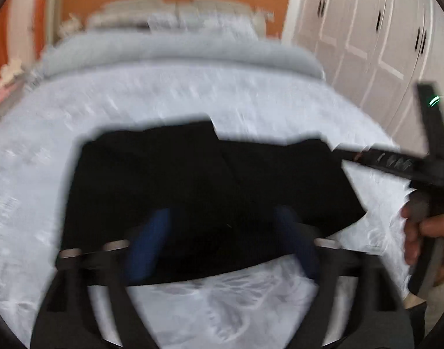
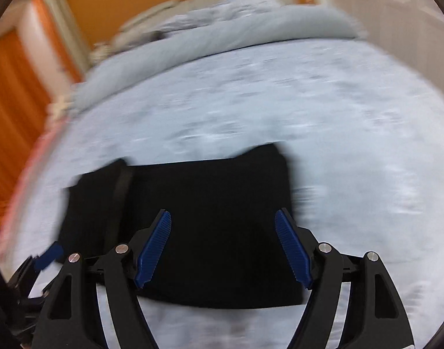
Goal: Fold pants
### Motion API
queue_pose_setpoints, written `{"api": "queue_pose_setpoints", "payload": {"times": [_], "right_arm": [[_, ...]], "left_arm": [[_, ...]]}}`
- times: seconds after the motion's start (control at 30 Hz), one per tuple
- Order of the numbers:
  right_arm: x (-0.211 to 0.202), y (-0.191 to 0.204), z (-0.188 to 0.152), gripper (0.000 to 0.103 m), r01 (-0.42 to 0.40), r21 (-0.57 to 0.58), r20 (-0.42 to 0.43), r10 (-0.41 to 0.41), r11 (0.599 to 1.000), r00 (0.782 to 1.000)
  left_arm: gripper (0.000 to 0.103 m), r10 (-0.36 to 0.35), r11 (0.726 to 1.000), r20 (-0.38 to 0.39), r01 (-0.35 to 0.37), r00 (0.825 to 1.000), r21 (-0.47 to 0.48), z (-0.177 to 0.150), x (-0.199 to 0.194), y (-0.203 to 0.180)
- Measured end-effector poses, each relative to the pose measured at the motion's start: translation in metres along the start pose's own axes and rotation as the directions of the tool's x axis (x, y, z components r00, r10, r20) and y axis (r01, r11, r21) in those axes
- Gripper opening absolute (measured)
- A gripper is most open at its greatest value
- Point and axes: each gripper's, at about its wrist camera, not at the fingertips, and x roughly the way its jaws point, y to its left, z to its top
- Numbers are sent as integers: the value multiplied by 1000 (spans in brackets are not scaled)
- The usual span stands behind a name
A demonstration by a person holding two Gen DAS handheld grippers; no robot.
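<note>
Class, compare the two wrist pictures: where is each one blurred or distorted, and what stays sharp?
Left wrist view: motion smear everywhere, black pants soft-edged, even the blue fingers blurred; fisheye bends the wardrobe doors. Right wrist view: bed cover and orange wall streaked, yet the ribbed fingers stay crisp; dark corners frame both.

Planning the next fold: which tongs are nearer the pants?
Hard to call; about even. The left tongs and the right tongs both hover open, nothing gripped, over the near edge of the black pants on the bed.
</note>
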Motion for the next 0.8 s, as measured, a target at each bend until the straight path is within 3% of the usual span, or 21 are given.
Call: {"api": "queue_pose_setpoints", "payload": {"times": [0.1, 0.17, 0.27, 0.43, 0.5, 0.57, 0.67, 0.8], "right_arm": [[19, 39, -2, 78, -148, -76, -73, 143, 986, 987], [35, 66, -8, 78, -138, -143, -101, 124, 980, 987], [57, 91, -15, 78, -145, -159, -157, 120, 977, 980], [77, 105, -23, 77, -123, -130, -200, 96, 984, 975], [65, 96, -13, 77, -58, -118, -143, 41, 991, 989], [51, 82, -8, 77, 63, -167, -101, -81, 984, 992], [44, 74, -26, 73, 184, -383, -110, -243, 905, 964], [53, 81, -56, 72, 182, -533, -84, -266, 826, 960]], "left_arm": [[95, 45, 995, 103, -35, 994, -94, 10, -37, 33], [95, 93, 984, 122, -73, 988, -162, 16, -44, 60], [95, 182, 964, 88, -160, 979, -215, 14, -40, 90], [95, 213, 946, 27, -199, 977, -257, 8, -32, 124], [95, 211, 944, 15, -200, 977, -264, 2, -33, 134], [95, 192, 946, -5, -187, 981, -266, -3, -29, 137], [95, 194, 954, -16, -193, 981, -231, -11, -32, 136], [95, 212, 957, -37, -215, 977, -197, -16, -28, 132]]}}
